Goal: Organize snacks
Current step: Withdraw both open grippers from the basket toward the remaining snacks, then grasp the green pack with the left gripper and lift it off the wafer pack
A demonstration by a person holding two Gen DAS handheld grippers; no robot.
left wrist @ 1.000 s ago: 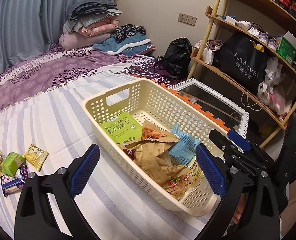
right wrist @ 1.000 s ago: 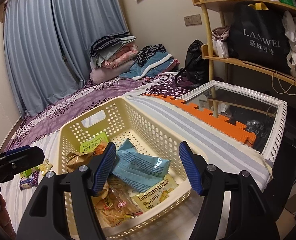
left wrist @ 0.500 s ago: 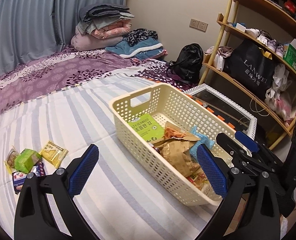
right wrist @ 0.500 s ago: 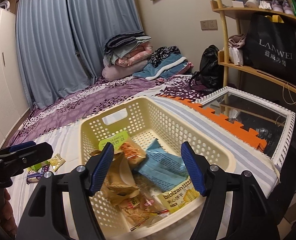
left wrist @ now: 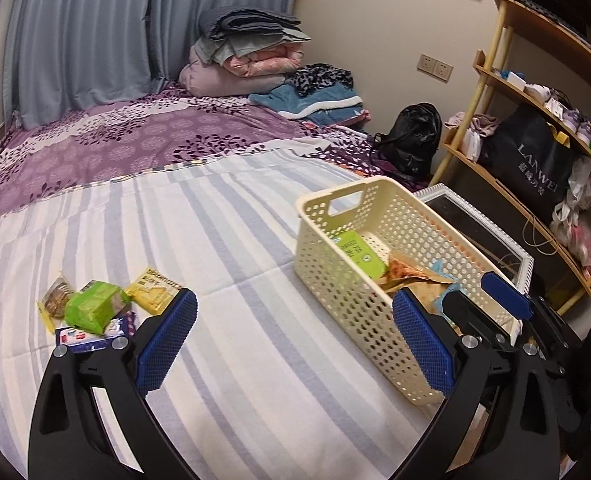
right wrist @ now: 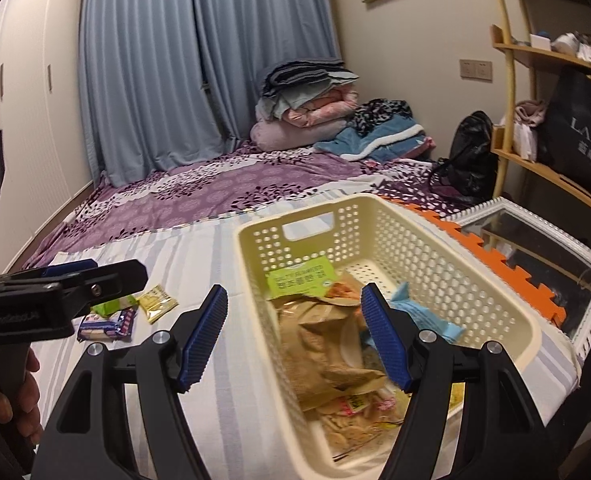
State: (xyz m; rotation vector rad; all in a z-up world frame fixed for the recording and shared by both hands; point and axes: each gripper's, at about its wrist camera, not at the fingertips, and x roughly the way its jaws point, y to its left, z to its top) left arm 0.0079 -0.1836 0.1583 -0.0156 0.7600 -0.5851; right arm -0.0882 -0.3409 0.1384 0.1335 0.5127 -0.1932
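Note:
A cream perforated basket [left wrist: 347, 292] [right wrist: 467, 264] sits on the striped bed near its right edge. It holds a green seaweed pack [right wrist: 301, 280], brown paper bags [right wrist: 327, 344], a blue packet [right wrist: 427, 320] and other snacks. Loose snacks lie on the bed to the left: a green pack [left wrist: 95, 306], a yellow pack [left wrist: 153, 290] [right wrist: 157, 303] and a blue-white pack [left wrist: 91, 334] [right wrist: 103, 326]. My left gripper [left wrist: 291, 340] is open and empty, between the loose snacks and the basket. My right gripper [right wrist: 295, 340] is open and empty over the basket's near left rim.
A white-framed mirror [right wrist: 535, 248] and orange foam mat [right wrist: 491, 264] lie right of the bed edge. A wooden shelf [left wrist: 535, 128] with bags stands at the right. Folded bedding [left wrist: 247, 56] and a black backpack [left wrist: 411, 140] are at the back.
Both grippers have swung left and pulled back from the basket. The loose snacks now sit closer to my left gripper. Both stay open and empty.

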